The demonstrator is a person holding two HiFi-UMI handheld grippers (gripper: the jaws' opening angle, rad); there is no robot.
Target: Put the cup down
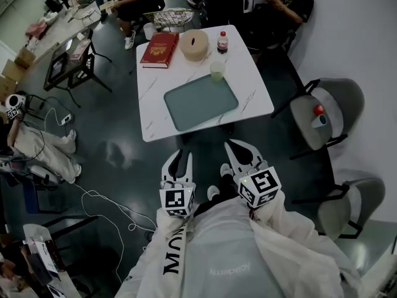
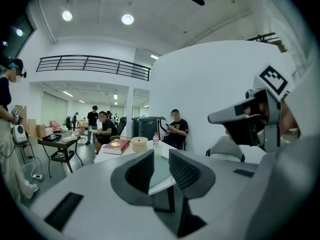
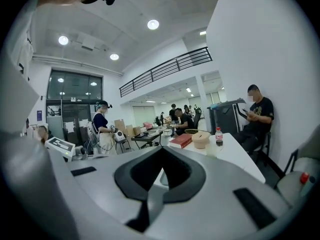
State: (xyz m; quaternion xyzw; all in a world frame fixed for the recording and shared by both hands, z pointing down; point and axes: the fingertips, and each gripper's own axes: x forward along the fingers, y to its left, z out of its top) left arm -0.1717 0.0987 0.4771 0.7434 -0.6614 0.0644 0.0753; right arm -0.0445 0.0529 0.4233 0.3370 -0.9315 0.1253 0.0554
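Head view, cup [image 1: 217, 71] standing on table [image 1: 255, 95] by tray [image 1: 201, 101], left gripper [image 1: 183, 156] slightly parted, empty, right gripper [image 1: 239, 148] clenched, empty

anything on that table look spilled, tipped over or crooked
Nothing spilled or tipped: the cup, bottle and round container stand upright on the white table. Only the tray looks slightly off, turned at an angle to the table's edges, with the cup by its far corner.

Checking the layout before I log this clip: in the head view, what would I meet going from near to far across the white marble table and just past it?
teal rectangular tray → pale green translucent cup → small clear bottle with a red cap → metal wire basket, beyond the table's far edge.
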